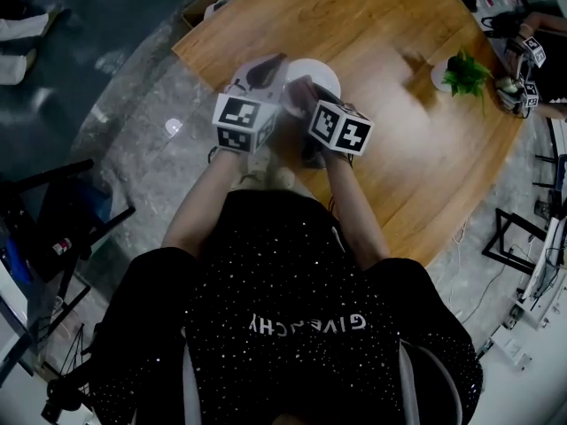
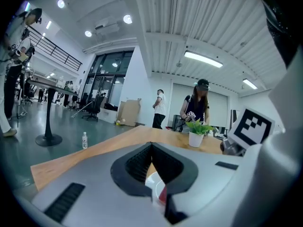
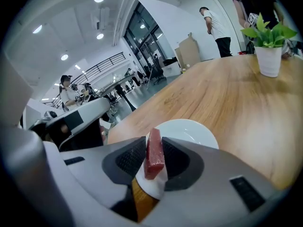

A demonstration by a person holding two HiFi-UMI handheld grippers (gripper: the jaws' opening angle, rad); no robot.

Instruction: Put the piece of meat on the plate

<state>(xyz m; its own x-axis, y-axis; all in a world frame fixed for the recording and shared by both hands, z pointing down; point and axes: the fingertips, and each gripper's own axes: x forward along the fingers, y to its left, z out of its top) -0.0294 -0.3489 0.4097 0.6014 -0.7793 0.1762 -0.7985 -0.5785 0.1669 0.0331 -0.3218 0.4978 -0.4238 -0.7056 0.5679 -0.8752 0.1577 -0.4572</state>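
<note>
A red slab of meat (image 3: 155, 155) stands on edge between the pads of my right gripper (image 3: 154, 143), which is shut on it. It hangs just above the near rim of the white plate (image 3: 189, 131). In the head view both grippers sit over the plate (image 1: 312, 67) near the front edge of the wooden table (image 1: 399, 166): the right gripper (image 1: 299, 91) beside the left gripper (image 1: 273, 67). In the left gripper view my left gripper (image 2: 151, 145) has its tips together with nothing held. Through its gap the plate (image 2: 154, 186) and a bit of the meat (image 2: 162, 193) show.
A potted plant (image 1: 462, 73) in a white pot stands at the table's far right. Another person's hands with grippers (image 1: 524, 60) are beyond it. Black chair frames (image 1: 53, 220) stand on the floor at my left. People stand past the table (image 2: 196, 108).
</note>
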